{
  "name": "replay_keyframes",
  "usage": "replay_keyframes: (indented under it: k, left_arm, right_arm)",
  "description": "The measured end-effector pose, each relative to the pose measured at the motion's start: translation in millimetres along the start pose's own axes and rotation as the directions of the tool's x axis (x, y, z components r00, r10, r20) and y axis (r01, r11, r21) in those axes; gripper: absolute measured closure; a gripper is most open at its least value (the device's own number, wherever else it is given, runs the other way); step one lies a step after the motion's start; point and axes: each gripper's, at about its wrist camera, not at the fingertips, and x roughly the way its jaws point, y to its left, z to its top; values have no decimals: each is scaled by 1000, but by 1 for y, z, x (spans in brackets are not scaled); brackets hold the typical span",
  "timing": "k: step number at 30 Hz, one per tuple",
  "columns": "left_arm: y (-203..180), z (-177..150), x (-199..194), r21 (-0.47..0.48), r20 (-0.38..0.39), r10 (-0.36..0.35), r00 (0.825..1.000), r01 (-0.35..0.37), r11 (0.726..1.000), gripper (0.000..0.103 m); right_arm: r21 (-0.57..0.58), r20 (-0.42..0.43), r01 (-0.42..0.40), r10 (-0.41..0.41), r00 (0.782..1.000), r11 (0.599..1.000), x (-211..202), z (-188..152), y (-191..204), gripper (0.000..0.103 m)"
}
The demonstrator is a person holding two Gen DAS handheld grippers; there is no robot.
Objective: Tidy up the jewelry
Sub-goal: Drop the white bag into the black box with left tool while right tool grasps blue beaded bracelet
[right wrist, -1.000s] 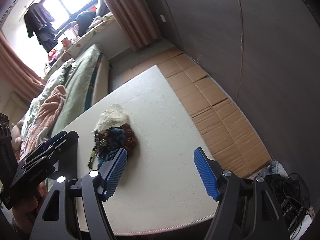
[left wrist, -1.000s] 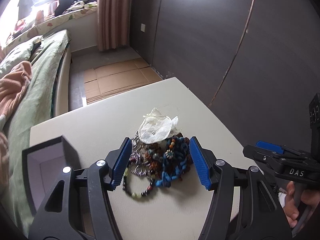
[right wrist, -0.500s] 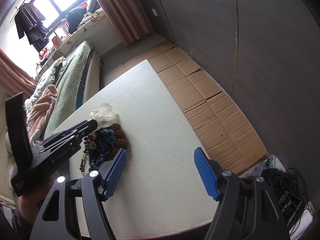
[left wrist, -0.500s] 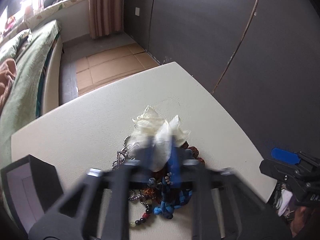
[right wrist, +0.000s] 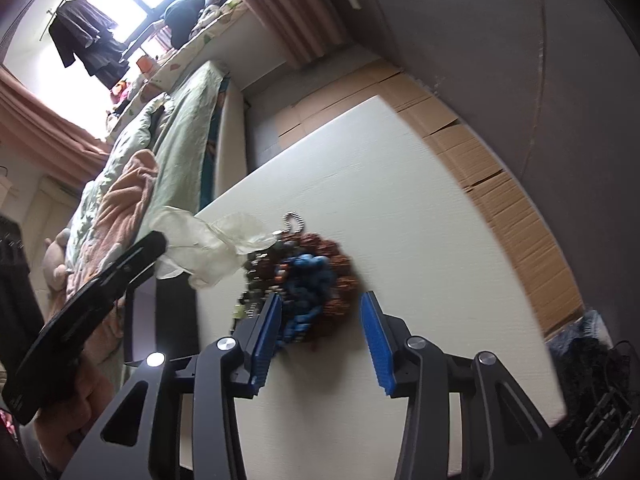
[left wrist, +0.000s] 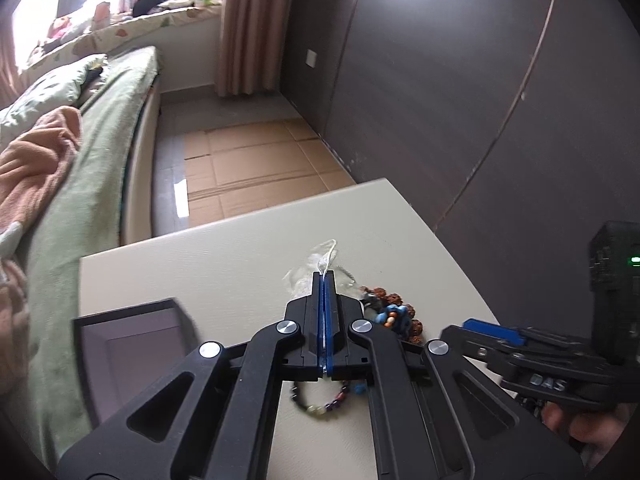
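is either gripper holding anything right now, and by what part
The left gripper is shut on the sheer pouch, pinching its near edge. The right gripper is open around the jewelry pile, holding nothing.

Bed (left wrist: 100, 128): green cover, pink blanket (left wrist: 32, 160) on top.
Floor: cardboard (left wrist: 260, 168) sheets.
Curtain (left wrist: 248, 24): beside window.
Cables (right wrist: 600, 392): floor corner.

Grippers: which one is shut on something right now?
The left gripper: its blue pads are pressed together on the sheer white pouch, lifted off the jewelry pile. The right gripper is open around the pile.
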Motion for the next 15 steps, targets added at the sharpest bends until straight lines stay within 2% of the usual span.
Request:
replay_keyframes:
  k: [5, 9, 15]
  left_arm:
    - [17, -2, -27, -32, 34, 7, 999, -6, 999, 101]
    - [34, -4, -46, -64, 55, 14, 998, -11, 998, 101]
    - [60, -12, -71, -112, 77, 30, 997, -22, 993, 101]
  right_arm:
    - [21, -30, -40, 40, 999, 999, 13, 2, 14, 62]
    - [49, -58, -41, 43, 997, 998, 27, 4, 19, 63]
    - [94, -101, -23, 32, 994, 995, 49, 4, 22, 69]
